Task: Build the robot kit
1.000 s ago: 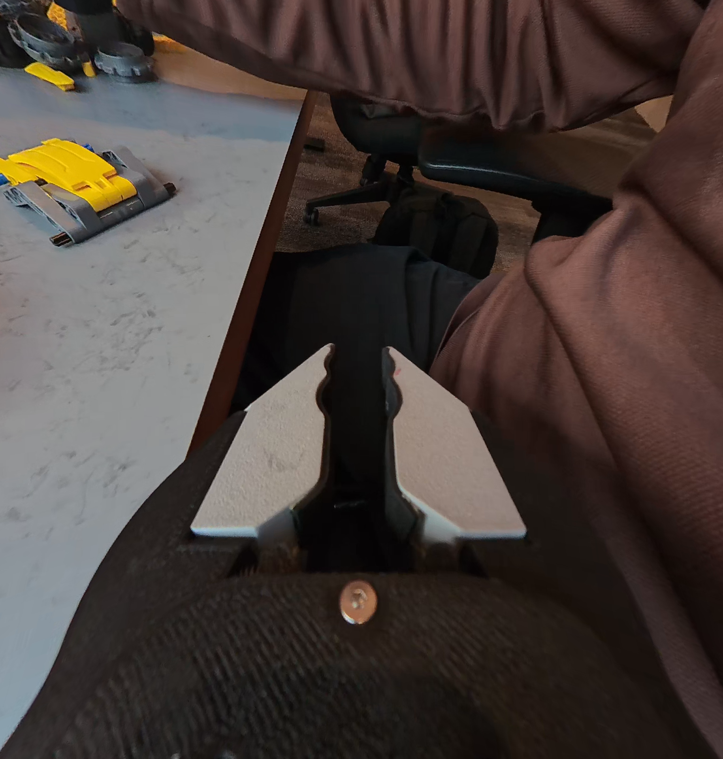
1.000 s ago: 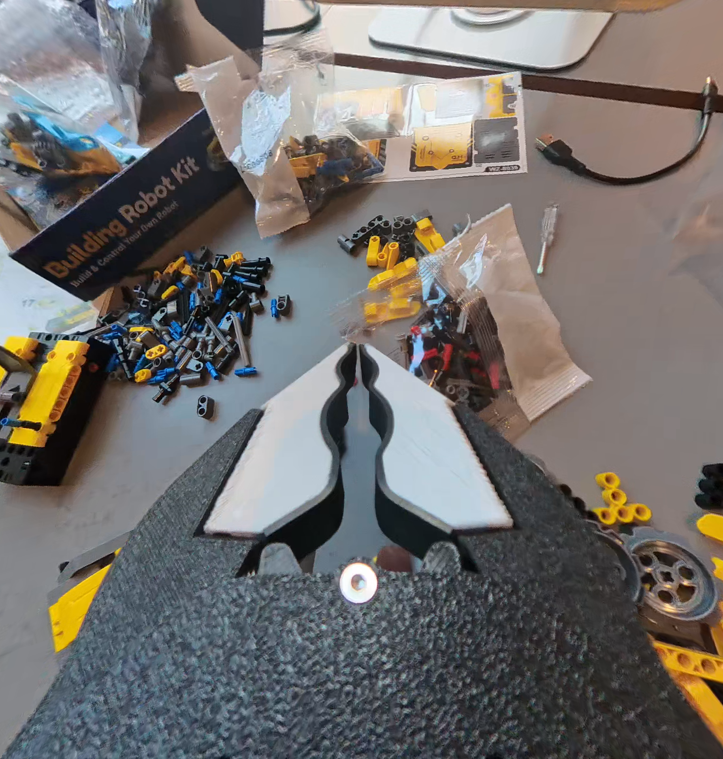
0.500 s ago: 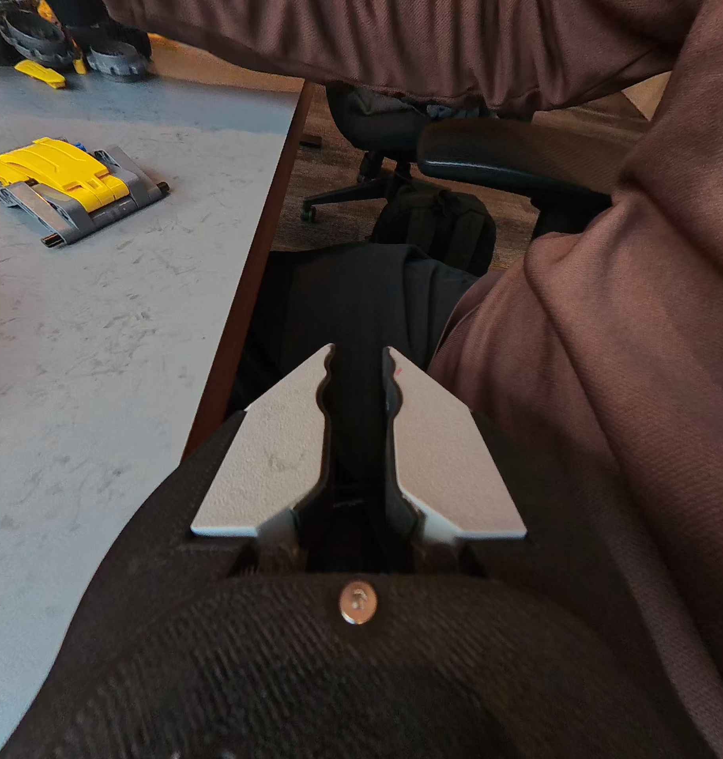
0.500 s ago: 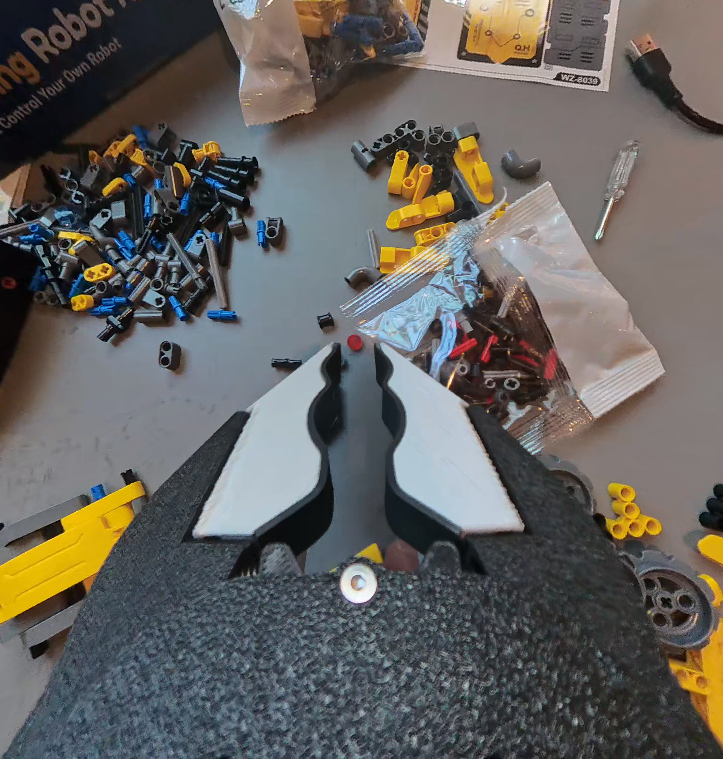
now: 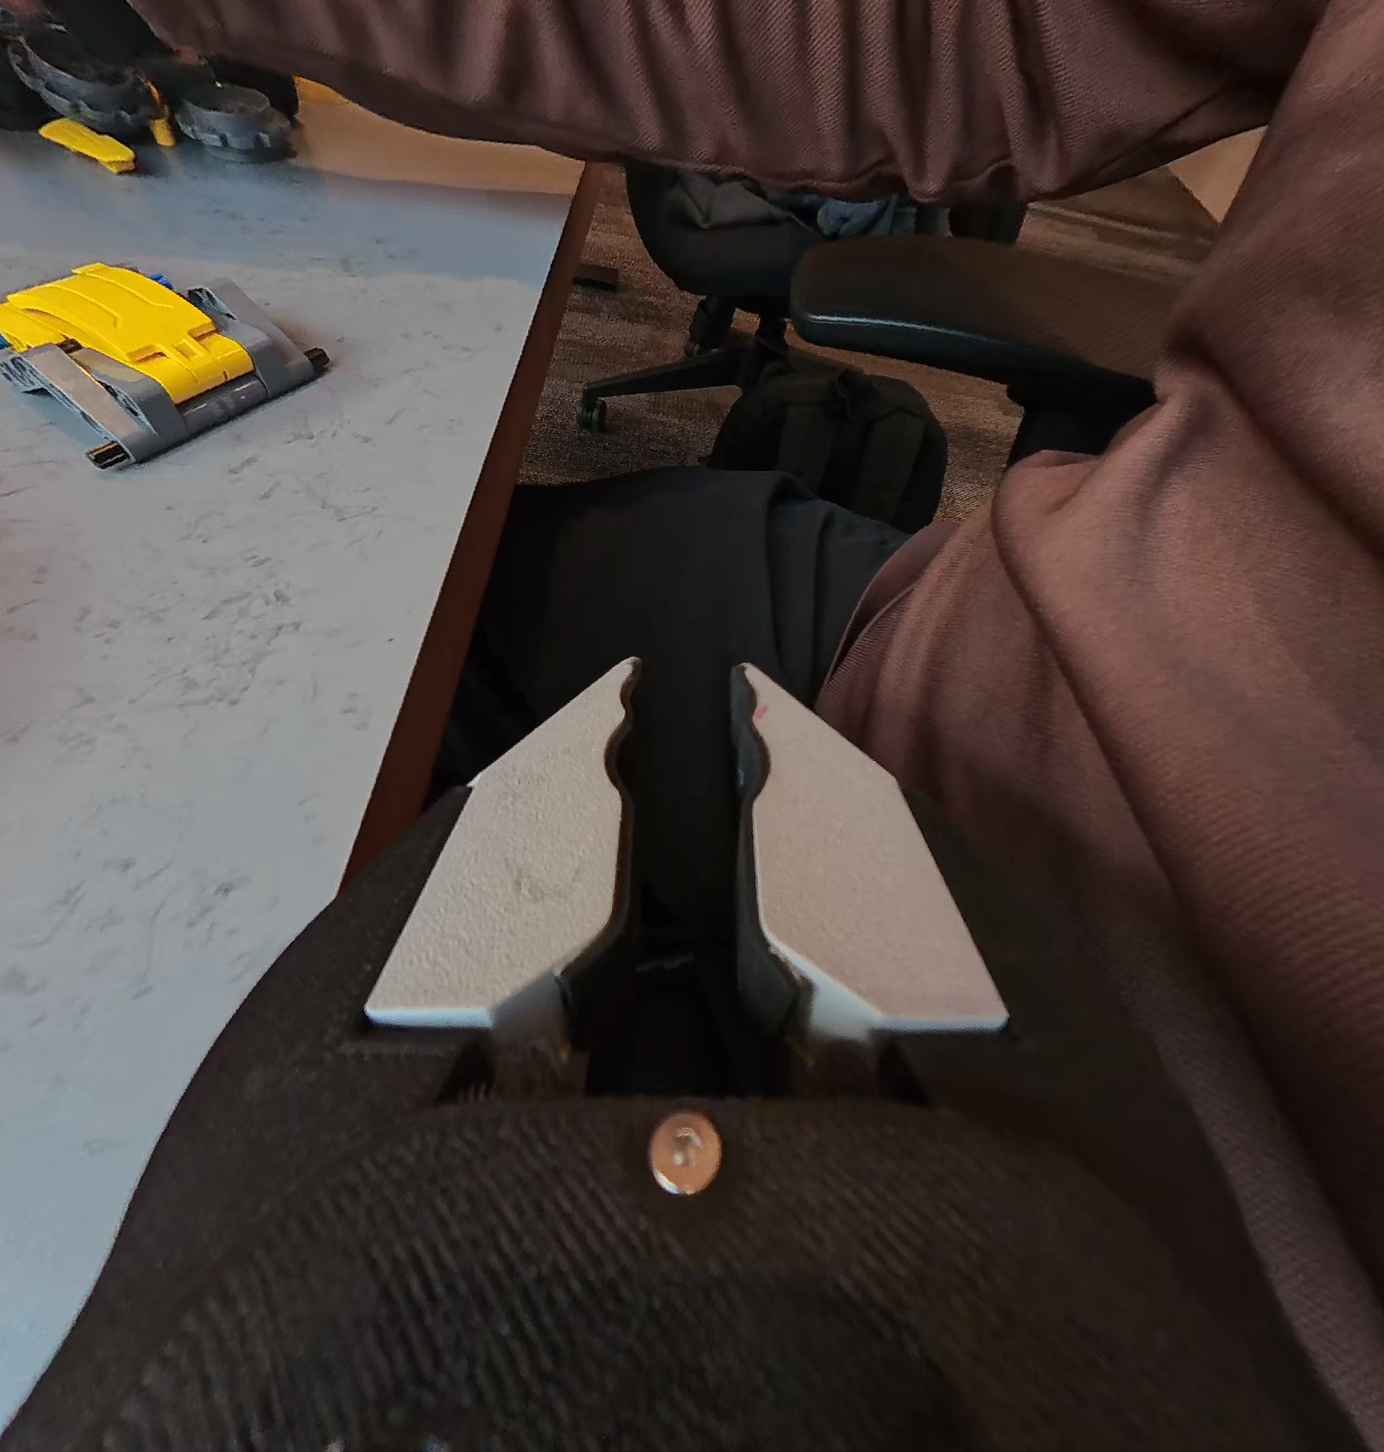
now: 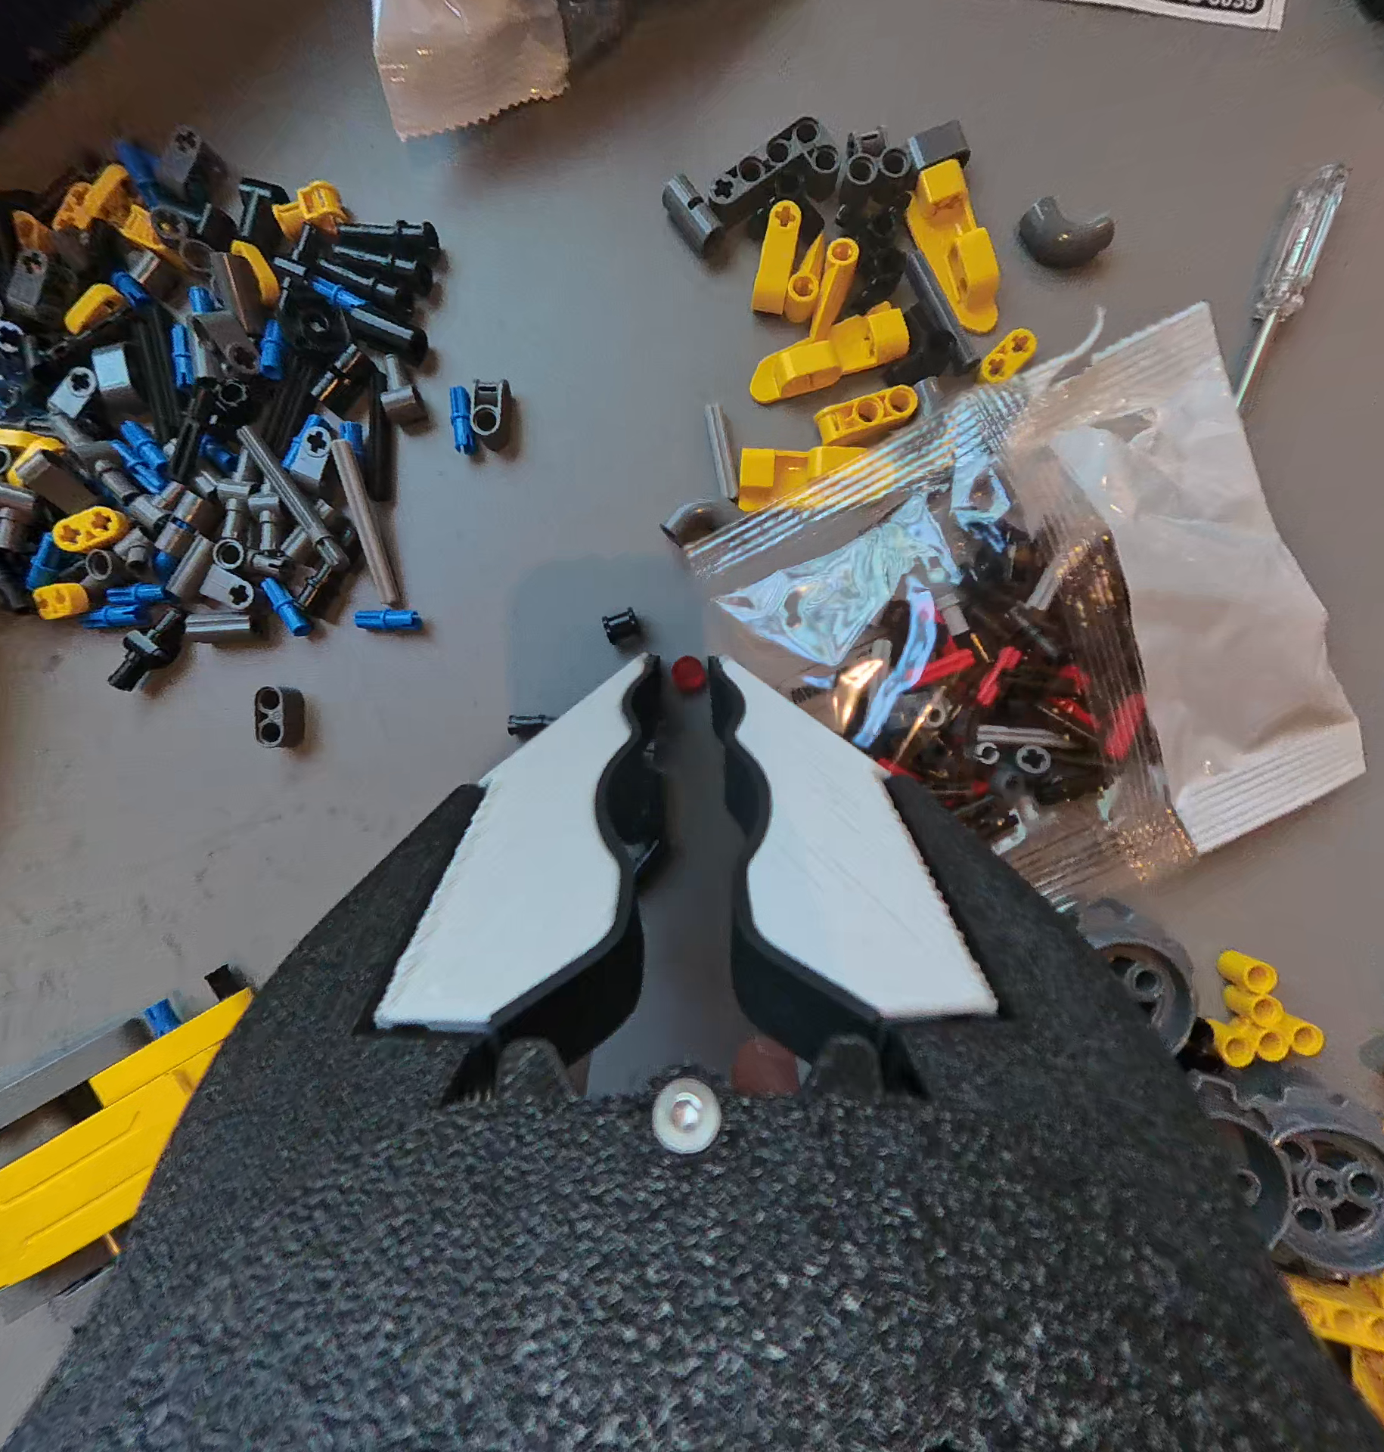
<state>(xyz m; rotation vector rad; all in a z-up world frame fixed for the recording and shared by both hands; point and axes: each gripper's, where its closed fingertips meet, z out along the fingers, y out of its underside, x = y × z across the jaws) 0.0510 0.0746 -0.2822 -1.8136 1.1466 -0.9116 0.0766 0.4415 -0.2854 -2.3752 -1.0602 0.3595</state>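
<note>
**Right wrist view.** The right gripper (image 6: 681, 664) is lowered close to the grey counter (image 6: 579, 275). Its fingers are parted by a narrow gap and grasp nothing. A small round red plastic stud (image 6: 687, 676) lies on the counter right at the mouth of that gap, between the two fingertips; whether either tip touches it cannot be told. A short black bush (image 6: 620, 626) lies just beyond the left fingertip, and a black pin (image 6: 528, 723) sits just beside that finger's outer edge. A clear plastic bag of black and red small parts (image 6: 1066, 668) lies just to the right. A loose heap of blue, grey, black and yellow connector pieces (image 6: 186, 424) spreads to the left, well apart. A clear-handled screwdriver (image 6: 1294, 243) lies farther off, beyond the bag.

**Left wrist view.** The left gripper (image 5: 686, 666) is off the counter's edge, by a maroon sleeve (image 5: 1144, 786). Its fingers are spread and empty. A yellow and grey panel assembly (image 5: 139, 353) rests on the counter, well apart.
</note>
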